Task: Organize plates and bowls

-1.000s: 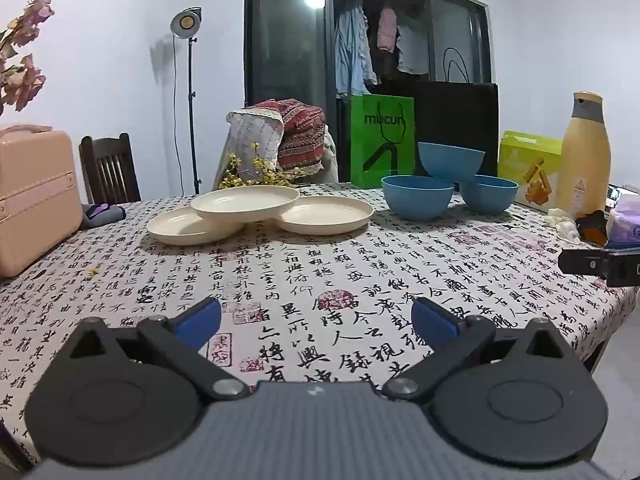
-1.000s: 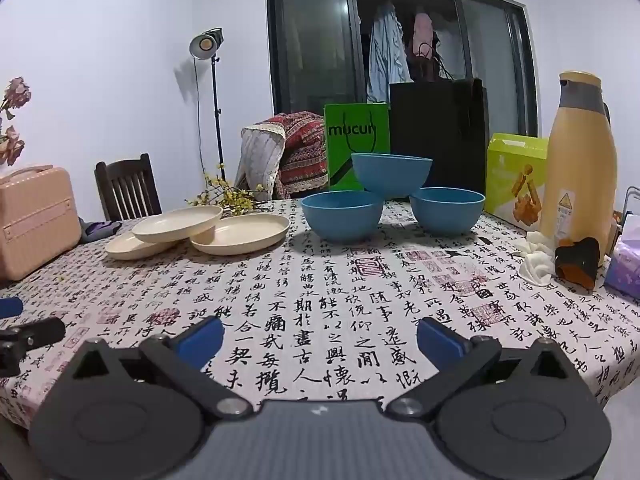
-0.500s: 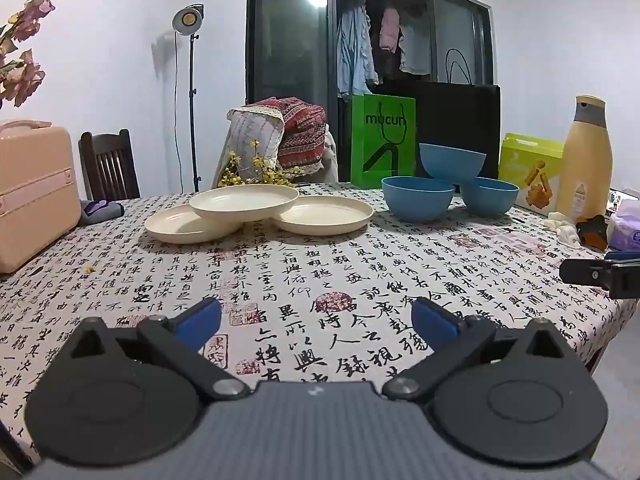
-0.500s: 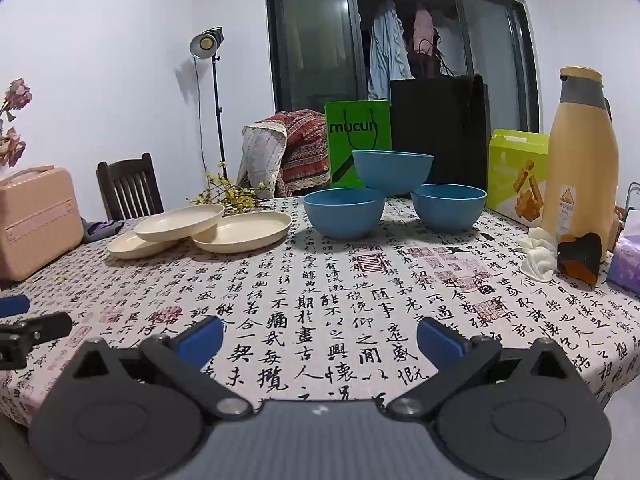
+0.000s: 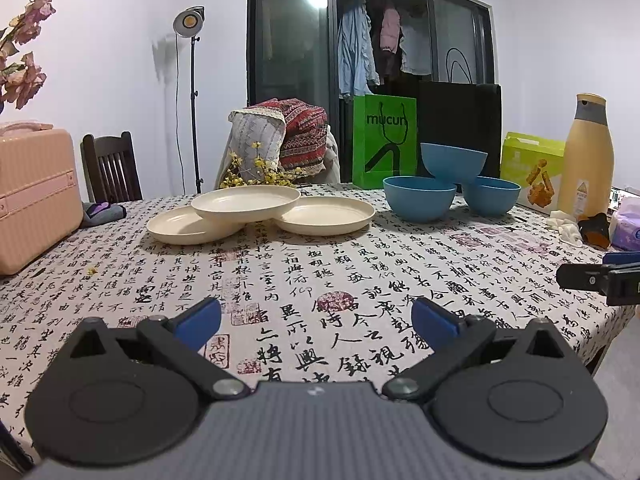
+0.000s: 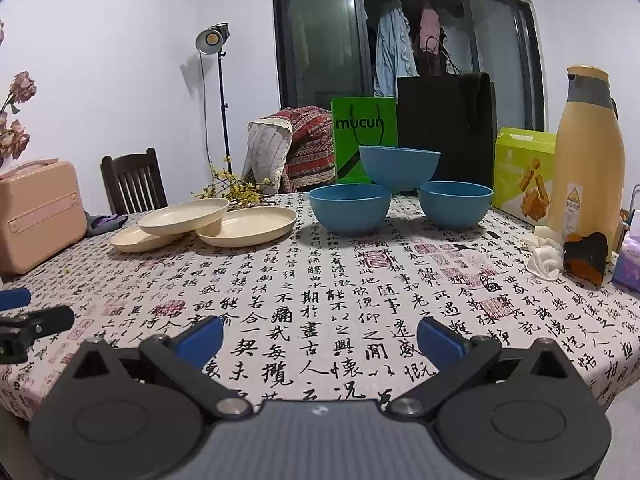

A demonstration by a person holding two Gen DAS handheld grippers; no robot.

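green bag [image 5: 384, 140]: "mucun" | tablecloth [image 6: 320, 300]: Chinese calligraphy, red seals

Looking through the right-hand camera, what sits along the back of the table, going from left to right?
Pink case → cream plates → blue bowls → green snack box → tall yellow bottle.
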